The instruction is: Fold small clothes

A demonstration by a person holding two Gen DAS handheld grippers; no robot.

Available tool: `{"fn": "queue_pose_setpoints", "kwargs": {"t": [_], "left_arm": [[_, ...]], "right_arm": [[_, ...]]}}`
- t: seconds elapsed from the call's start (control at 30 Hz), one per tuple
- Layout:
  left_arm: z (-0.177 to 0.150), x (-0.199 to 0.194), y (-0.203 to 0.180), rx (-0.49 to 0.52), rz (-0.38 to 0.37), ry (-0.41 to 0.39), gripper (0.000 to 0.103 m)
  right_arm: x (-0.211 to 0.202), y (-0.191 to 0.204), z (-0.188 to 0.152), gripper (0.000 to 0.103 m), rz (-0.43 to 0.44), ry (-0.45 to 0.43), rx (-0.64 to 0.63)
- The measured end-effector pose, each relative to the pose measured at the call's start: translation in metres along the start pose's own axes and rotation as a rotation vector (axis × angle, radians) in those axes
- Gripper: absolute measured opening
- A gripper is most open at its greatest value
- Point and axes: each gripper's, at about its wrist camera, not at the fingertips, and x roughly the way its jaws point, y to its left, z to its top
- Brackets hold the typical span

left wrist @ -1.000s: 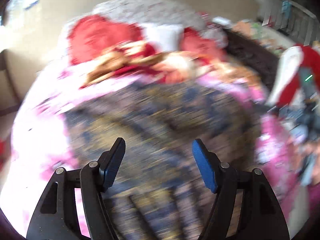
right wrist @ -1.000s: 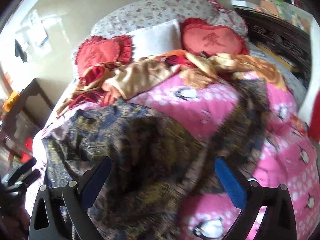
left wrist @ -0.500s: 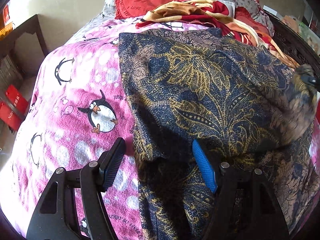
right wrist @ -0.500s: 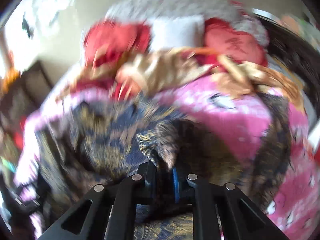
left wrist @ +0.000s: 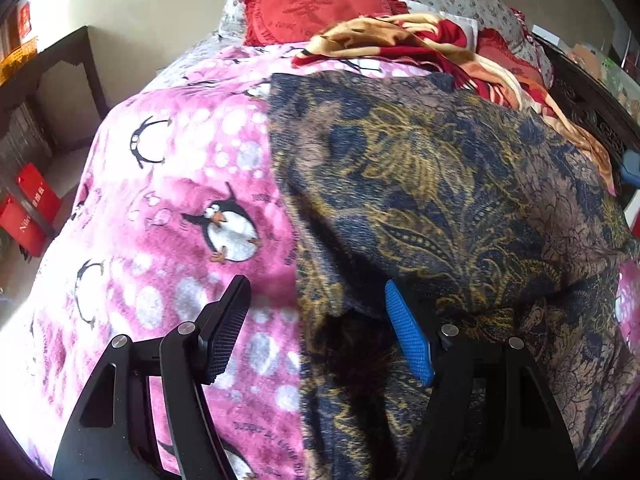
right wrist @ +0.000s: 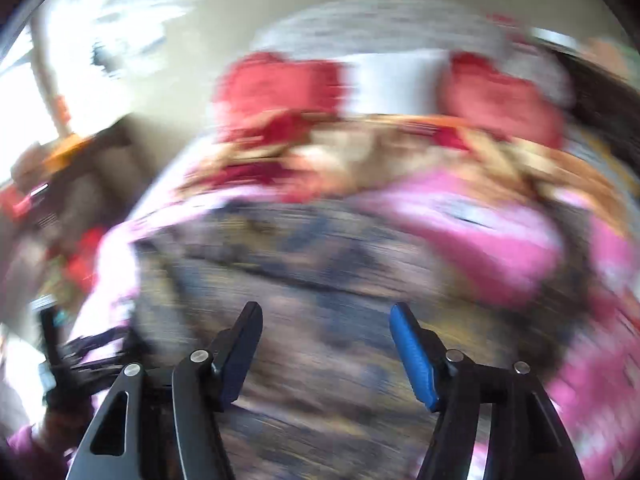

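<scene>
A dark blue and gold patterned garment (left wrist: pixel 440 208) lies spread over a pink penguin blanket (left wrist: pixel 168 208) on a bed. My left gripper (left wrist: pixel 316 320) hovers open just above the garment's near left corner, its jaws straddling the cloth's edge without pressing it. The right wrist view is badly motion-blurred. There my right gripper (right wrist: pixel 326 340) is over the same garment (right wrist: pixel 320 280), its jaws opening, and nothing is pinched between them. A blue fingertip (left wrist: pixel 631 170) of the right gripper peeks in at the right edge of the left wrist view.
Red heart cushions (left wrist: pixel 312 4) and a crumpled red and gold blanket (left wrist: pixel 420 48) lie at the head of the bed. A dark side table (left wrist: pixel 52 80) and red boxes (left wrist: pixel 30 208) stand on the floor to the left. A dark carved bed frame (left wrist: pixel 592 108) runs along the right.
My right gripper pinched a fold of the garment half a second ago and has since let it go, jaws parted again. My left gripper sank toward the garment's left corner, still open.
</scene>
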Motion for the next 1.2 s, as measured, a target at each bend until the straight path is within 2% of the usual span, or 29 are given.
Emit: {"fn": "queue_pose_setpoints", "kwargs": {"t": [0.03, 0.17, 0.3, 0.33, 0.37, 0.4, 0.43, 0.6, 0.63, 0.73, 0.83, 0.87, 0.9, 0.97, 1.03, 1.07, 1.1, 1.13, 1.17, 1.2], "left_arm": [[0.000, 0.002, 0.004, -0.010, 0.003, 0.012, 0.070], [-0.003, 0.001, 0.013, -0.028, -0.017, 0.016, 0.070], [-0.005, 0.000, 0.020, -0.037, -0.038, 0.017, 0.070], [-0.005, 0.000, 0.022, -0.039, -0.048, 0.016, 0.070], [-0.005, -0.001, 0.023, -0.039, -0.055, 0.014, 0.070], [-0.005, -0.001, 0.024, -0.039, -0.060, 0.014, 0.070], [-0.005, -0.002, 0.026, -0.040, -0.066, 0.013, 0.070], [-0.006, -0.003, 0.033, -0.070, -0.099, 0.005, 0.070], [-0.006, -0.003, 0.033, -0.072, -0.094, 0.002, 0.070], [-0.005, -0.002, 0.030, -0.062, -0.077, 0.003, 0.070], [-0.005, -0.002, 0.029, -0.047, -0.075, 0.005, 0.070], [-0.005, -0.002, 0.030, -0.047, -0.077, 0.005, 0.070], [-0.005, -0.001, 0.030, -0.049, -0.078, 0.005, 0.070], [-0.005, 0.000, 0.029, -0.052, -0.072, 0.006, 0.070], [-0.005, 0.000, 0.028, -0.050, -0.065, 0.004, 0.070], [-0.005, 0.000, 0.027, -0.050, -0.064, 0.004, 0.070], [-0.005, 0.000, 0.027, -0.050, -0.063, 0.004, 0.070], [-0.005, 0.000, 0.027, -0.048, -0.062, 0.005, 0.070], [-0.005, 0.000, 0.027, -0.047, -0.062, 0.006, 0.070], [-0.005, -0.001, 0.028, -0.047, -0.064, 0.006, 0.070]], "right_arm": [[0.014, 0.017, 0.006, 0.064, 0.026, 0.003, -0.056], [0.074, 0.084, 0.020, 0.064, 0.026, 0.042, -0.315], [0.118, 0.130, 0.025, 0.063, 0.052, 0.056, -0.505], [0.131, 0.140, 0.024, 0.059, 0.042, 0.072, -0.558], [0.142, 0.147, 0.023, 0.029, 0.027, 0.096, -0.592], [0.154, 0.152, 0.022, 0.007, -0.001, 0.137, -0.625], [0.159, 0.154, 0.023, 0.007, -0.007, 0.153, -0.626], [0.138, 0.142, 0.045, 0.000, 0.063, 0.049, -0.458], [0.140, 0.137, 0.051, 0.000, 0.054, 0.036, -0.416], [0.161, 0.131, 0.057, 0.000, 0.084, 0.089, -0.310], [0.154, 0.124, 0.055, 0.002, 0.156, 0.095, -0.254], [0.148, 0.119, 0.054, 0.011, 0.173, 0.102, -0.254], [0.145, 0.116, 0.053, 0.035, 0.170, 0.102, -0.265], [0.131, 0.110, 0.044, 0.057, 0.157, 0.088, -0.303], [0.132, 0.105, 0.036, 0.057, 0.141, 0.107, -0.360], [0.136, 0.104, 0.032, 0.053, 0.121, 0.131, -0.381], [0.141, 0.103, 0.026, 0.034, 0.104, 0.150, -0.398], [0.143, 0.102, 0.023, 0.024, 0.102, 0.159, -0.409], [0.144, 0.101, 0.021, 0.009, 0.103, 0.158, -0.423], [0.142, 0.100, 0.020, 0.005, 0.101, 0.152, -0.430]]}}
